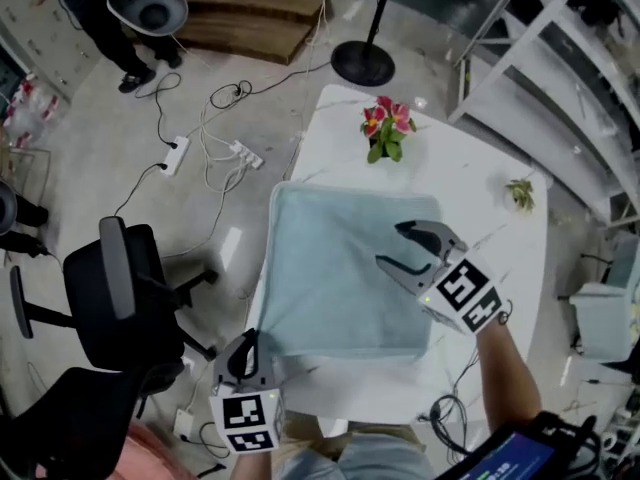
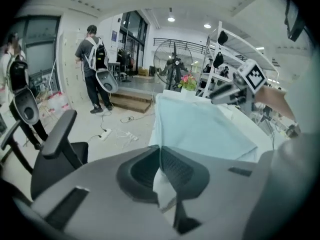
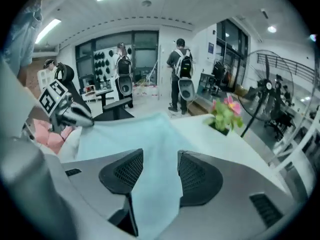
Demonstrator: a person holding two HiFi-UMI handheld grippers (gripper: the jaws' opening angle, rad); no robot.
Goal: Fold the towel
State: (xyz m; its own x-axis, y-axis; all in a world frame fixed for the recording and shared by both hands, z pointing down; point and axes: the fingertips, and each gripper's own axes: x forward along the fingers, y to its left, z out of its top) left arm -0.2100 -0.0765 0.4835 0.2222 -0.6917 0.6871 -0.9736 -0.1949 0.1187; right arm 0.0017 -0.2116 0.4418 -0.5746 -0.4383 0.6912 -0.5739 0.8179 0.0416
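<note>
Left gripper view shows the left tool (image 2: 160, 156) pinching the towel (image 2: 200, 126) corner; head view shows the right tool (image 1: 392, 244) spread.

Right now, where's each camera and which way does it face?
Head view: person's head, steeply down at towel on white table; shows left gripper, right gripper, right forearm.
Left gripper view: rides left gripper, along shut jaws pinching towel corner, toward right gripper.
Right gripper view: rides right gripper, over open jaws above towel, toward left gripper.
Shared: towel and flowers in all three.
</note>
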